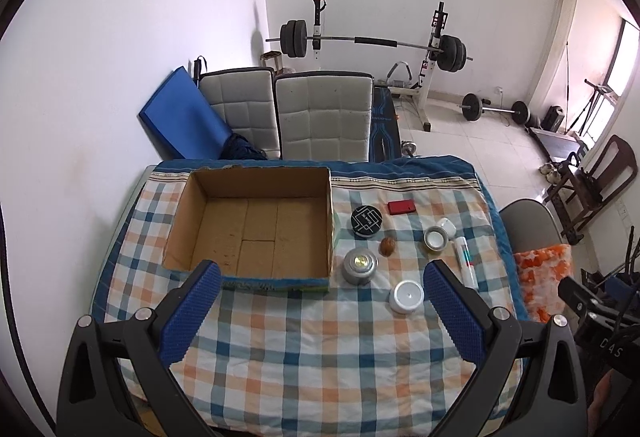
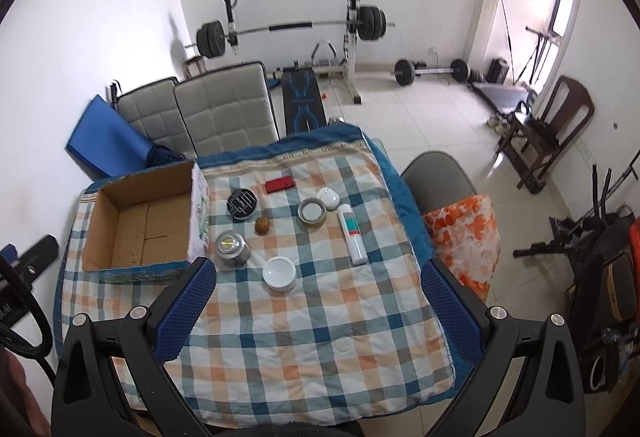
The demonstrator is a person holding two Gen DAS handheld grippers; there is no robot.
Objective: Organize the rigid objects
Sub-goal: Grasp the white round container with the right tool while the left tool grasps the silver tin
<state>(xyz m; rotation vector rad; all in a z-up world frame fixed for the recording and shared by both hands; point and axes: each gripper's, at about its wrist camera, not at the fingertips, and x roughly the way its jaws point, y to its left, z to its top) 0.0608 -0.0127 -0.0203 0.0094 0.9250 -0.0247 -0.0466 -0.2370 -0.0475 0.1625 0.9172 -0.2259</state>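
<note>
Both tools, left [image 1: 322,287] and right [image 2: 318,277], hang spread and empty above the counter [image 2: 320,337]; the near white jar [image 2: 279,273] looks light, stiff, slick—best gripped across its sides.

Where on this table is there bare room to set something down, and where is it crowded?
Free: the checked cloth nearest the grippers, in front of the white lid; also the cardboard box floor. Crowded: right of the box, from the silver tin to the white tube.

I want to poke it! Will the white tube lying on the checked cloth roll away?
Probably, sideways: the white tube looks round and lies flat. The soft checked cloth may slow it. It looks stiff and light.
</note>
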